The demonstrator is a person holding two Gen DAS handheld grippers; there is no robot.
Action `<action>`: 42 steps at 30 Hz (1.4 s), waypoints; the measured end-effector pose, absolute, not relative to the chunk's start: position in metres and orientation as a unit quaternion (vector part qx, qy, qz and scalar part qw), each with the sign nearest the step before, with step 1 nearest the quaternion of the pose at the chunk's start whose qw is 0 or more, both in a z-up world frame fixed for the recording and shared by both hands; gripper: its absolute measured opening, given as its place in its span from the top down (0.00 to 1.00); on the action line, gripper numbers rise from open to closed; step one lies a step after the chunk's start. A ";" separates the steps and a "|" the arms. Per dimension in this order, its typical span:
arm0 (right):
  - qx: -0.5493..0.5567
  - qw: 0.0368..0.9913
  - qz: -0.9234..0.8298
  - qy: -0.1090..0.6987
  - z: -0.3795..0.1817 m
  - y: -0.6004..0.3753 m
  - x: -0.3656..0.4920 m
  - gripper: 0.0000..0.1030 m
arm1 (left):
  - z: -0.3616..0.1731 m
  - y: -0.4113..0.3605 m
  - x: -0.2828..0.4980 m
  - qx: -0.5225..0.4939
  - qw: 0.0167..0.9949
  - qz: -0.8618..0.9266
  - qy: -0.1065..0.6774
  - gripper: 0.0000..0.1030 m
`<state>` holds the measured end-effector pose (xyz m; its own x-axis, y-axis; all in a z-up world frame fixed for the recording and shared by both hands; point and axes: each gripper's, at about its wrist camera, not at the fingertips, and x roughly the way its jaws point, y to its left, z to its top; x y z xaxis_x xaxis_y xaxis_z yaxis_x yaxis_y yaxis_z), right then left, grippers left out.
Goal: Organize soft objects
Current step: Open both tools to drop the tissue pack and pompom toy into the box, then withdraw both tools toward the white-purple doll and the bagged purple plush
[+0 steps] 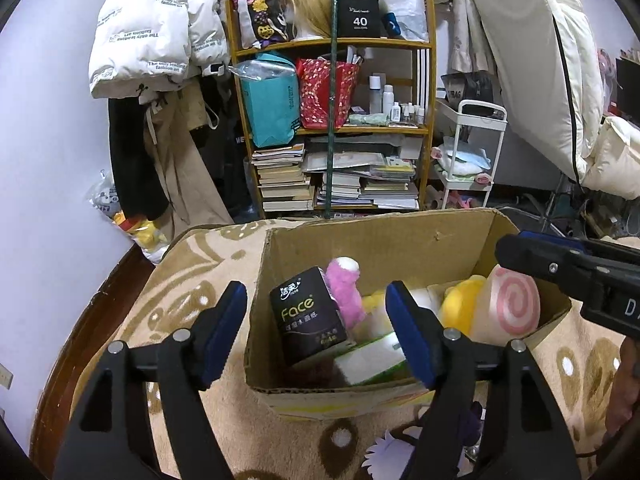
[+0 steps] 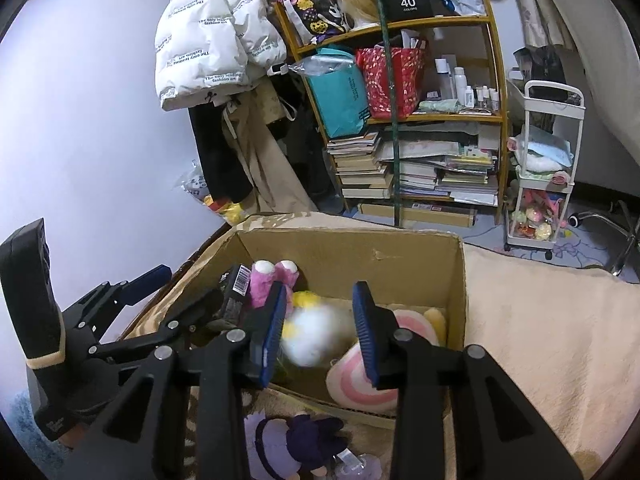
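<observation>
Hovering released, both the left gripper [image 1: 316,332] and right gripper [image 2: 320,332] face the toy-crammed cardboard box [image 1: 372,236].

Matt corrugated cardboard box [image 1: 400,240], glossy plastic-wrapped tissue pack [image 1: 306,316], fuzzy blanket [image 2: 540,320].

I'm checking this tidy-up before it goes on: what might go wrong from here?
1. A white plush shows blurred between the open right gripper fingers; it may land badly on the crowded pile in the cardboard box.
2. The purple doll lies outside the box's near wall and might be missed.
3. The left gripper hovers close by; the two might collide.
</observation>
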<state>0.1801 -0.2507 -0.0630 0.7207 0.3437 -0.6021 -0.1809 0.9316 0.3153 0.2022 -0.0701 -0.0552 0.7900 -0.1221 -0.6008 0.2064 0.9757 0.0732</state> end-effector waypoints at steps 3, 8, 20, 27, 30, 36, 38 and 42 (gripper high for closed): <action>0.117 0.918 0.143 0.352 -0.064 -0.251 0.179 0.54 | -0.055 -0.067 0.201 0.069 0.942 -0.077 0.320 0.23; 0.113 0.917 0.140 0.356 -0.062 -0.252 0.169 0.38 | -0.052 -0.062 0.193 0.070 0.941 -0.071 0.325 0.15; 0.111 0.912 0.128 0.373 -0.052 -0.255 0.132 0.10 | -0.044 -0.050 0.153 0.078 0.932 -0.069 0.348 0.10; 0.115 0.909 0.112 0.384 -0.052 -0.259 0.105 0.01 | -0.041 -0.047 0.126 0.075 0.928 -0.073 0.357 0.07; 0.111 0.906 0.107 0.394 -0.053 -0.259 0.096 0.01 | -0.042 -0.047 0.113 0.075 0.926 -0.075 0.364 0.07; 0.091 0.901 0.097 0.412 -0.058 -0.254 0.076 0.01 | -0.043 -0.047 0.094 0.080 0.921 -0.080 0.373 0.06; 0.087 0.901 0.093 0.415 -0.059 -0.253 0.071 0.00 | -0.044 -0.048 0.088 0.079 0.919 -0.085 0.377 0.06; 0.094 0.898 0.089 0.420 -0.062 -0.254 0.063 0.00 | -0.045 -0.050 0.083 0.084 0.917 -0.089 0.380 0.06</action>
